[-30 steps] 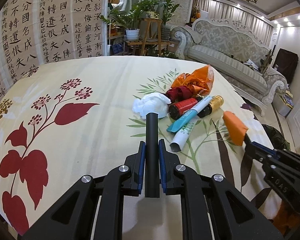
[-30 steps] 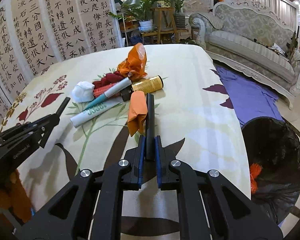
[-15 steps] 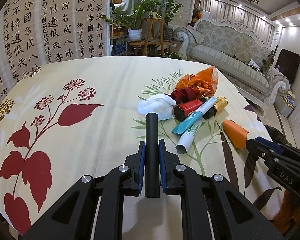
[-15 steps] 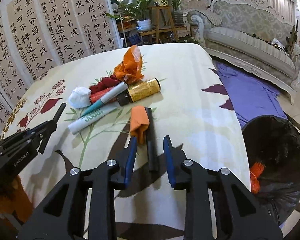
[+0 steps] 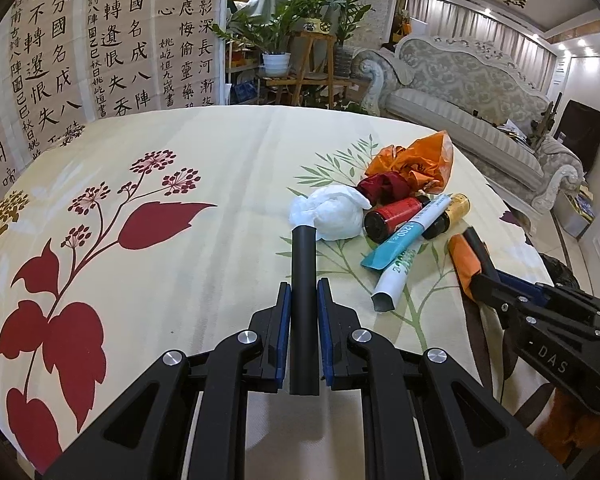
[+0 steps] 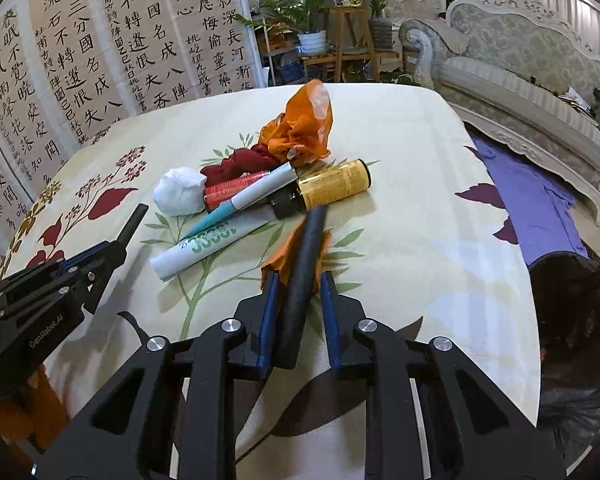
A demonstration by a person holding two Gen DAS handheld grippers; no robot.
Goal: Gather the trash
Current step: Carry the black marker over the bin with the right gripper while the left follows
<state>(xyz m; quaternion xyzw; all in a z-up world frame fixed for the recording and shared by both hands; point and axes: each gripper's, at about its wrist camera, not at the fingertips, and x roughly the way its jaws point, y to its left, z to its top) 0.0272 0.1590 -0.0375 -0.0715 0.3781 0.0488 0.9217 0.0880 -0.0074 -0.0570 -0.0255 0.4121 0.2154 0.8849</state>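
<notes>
A trash pile lies on the floral tablecloth (image 5: 148, 152): a white tissue wad (image 6: 180, 196), a red can (image 5: 396, 216), a gold bottle (image 6: 336, 184), a white and teal tube (image 6: 220, 236), an orange plastic bag (image 6: 304, 128) and a dark red cloth (image 6: 236, 164). My left gripper (image 5: 303, 292) is shut on a black rod (image 5: 303, 256) whose tip points at the tissue. My right gripper (image 6: 297, 280) is closing around a second black rod (image 6: 306, 252) and an orange scrap (image 6: 278, 258). Both lie between its jaws, with a gap still at the right pad.
A black-lined trash bin (image 6: 576, 320) stands on the floor off the table's right edge, with orange trash inside. A purple cloth (image 6: 540, 200) lies on the floor beyond it. A sofa (image 5: 480, 100) and potted plants (image 5: 276, 40) stand behind the table.
My right gripper opened and let its black rod and the orange scrap drop onto the table. It then moved forward around them and its jaws have narrowed. The left gripper has stayed still.
</notes>
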